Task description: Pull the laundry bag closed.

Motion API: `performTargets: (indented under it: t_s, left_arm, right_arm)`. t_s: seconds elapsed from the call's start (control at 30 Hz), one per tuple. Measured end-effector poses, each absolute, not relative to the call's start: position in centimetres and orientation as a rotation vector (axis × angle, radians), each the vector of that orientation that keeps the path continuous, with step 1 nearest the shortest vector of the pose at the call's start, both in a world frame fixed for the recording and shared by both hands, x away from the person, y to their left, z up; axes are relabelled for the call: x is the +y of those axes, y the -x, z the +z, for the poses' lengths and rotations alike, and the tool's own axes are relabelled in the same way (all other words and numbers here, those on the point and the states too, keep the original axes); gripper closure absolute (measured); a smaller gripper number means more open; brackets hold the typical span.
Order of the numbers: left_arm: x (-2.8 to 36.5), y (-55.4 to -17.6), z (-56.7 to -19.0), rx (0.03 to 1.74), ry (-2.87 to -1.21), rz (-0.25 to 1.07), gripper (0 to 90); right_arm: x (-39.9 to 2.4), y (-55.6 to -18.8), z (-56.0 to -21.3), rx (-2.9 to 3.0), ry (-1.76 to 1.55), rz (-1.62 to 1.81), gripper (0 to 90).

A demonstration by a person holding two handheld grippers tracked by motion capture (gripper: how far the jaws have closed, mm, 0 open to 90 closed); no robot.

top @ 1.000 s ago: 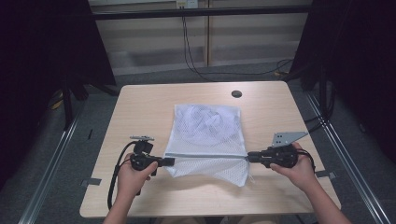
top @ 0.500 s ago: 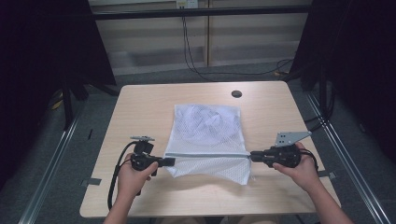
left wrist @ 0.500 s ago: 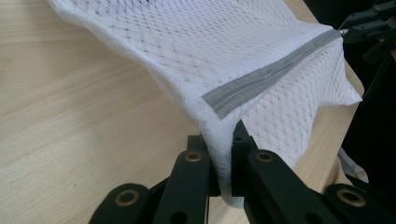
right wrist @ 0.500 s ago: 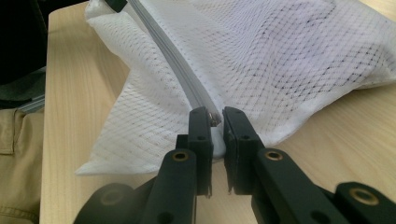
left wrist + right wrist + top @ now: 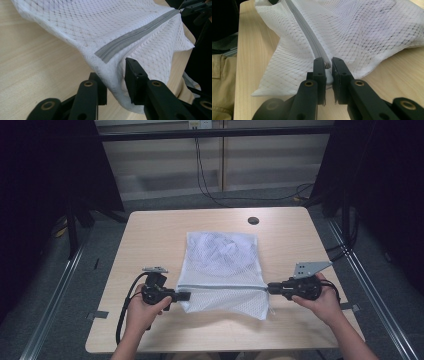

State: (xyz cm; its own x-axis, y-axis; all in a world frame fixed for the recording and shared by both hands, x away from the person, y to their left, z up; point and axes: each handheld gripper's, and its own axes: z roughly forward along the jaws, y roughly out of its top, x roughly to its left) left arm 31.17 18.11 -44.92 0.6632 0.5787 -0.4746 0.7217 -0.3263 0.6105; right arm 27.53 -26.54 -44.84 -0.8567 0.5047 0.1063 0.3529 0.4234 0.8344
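Observation:
A white mesh laundry bag (image 5: 222,262) lies flat on the wooden table (image 5: 150,235), with something pale and bunched inside. A grey zipper (image 5: 220,286) runs across it near the front. My left gripper (image 5: 186,296) is at the bag's left corner. Its jaws have just been opening, and in the left gripper view (image 5: 115,72) they stand apart with loose mesh (image 5: 100,22) sagging between them below the zipper's end (image 5: 135,37). My right gripper (image 5: 270,287) is at the zipper's right end. In the right gripper view (image 5: 327,62) it is shut on the zipper pull, and the zipper (image 5: 304,30) runs away from it.
A small black round disc (image 5: 253,220) sits near the table's far edge. The front edge of the table (image 5: 220,347) is close behind both hands. Dark frame rails and cables run on the floor around the table. A trouser leg (image 5: 219,72) is beside the table.
The left jaws have parted from the bag's left corner. Both hands and the bag stay where they were.

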Motion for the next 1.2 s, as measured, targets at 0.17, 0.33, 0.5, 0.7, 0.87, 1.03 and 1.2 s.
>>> performTargets:
  t_s: [0.17,0.33,0.5,0.7,0.87,1.03,1.2]
  left_arm:
    - [18.14,-31.12,-45.04,1.011,-2.034,-0.219,62.3]
    - [17.95,-31.12,-45.24,0.979,-2.065,-0.207,49.9]
    - [18.12,-31.11,-45.31,0.975,-2.056,-0.207,33.8]
    - [18.2,-31.1,-45.4,0.96,-2.076,-0.142,24.2]
    - [18.06,-31.06,-45.33,0.952,-2.082,-0.091,20.2]
    - [18.25,-31.1,-45.2,0.942,-2.075,-0.011,16.0]
    - [18.37,-31.04,-45.1,0.93,-2.068,0.075,11.9]
  right_arm:
    - [-26.7,-27.47,-44.82,2.522,-0.762,1.406,81.7]
    - [-26.7,-27.41,-44.83,2.529,-0.751,1.408,81.7]
    - [-26.86,-27.32,-44.94,2.541,-0.748,1.397,81.7]
    - [-27.02,-27.18,-45.13,2.537,-0.748,1.409,80.9]
    - [-26.9,-27.15,-45.16,2.522,-0.758,1.399,68.9]
    - [-26.99,-27.2,-45.0,2.464,-0.8,1.408,46.6]
    - [-27.16,-27.23,-44.82,2.398,-0.836,1.384,31.3]
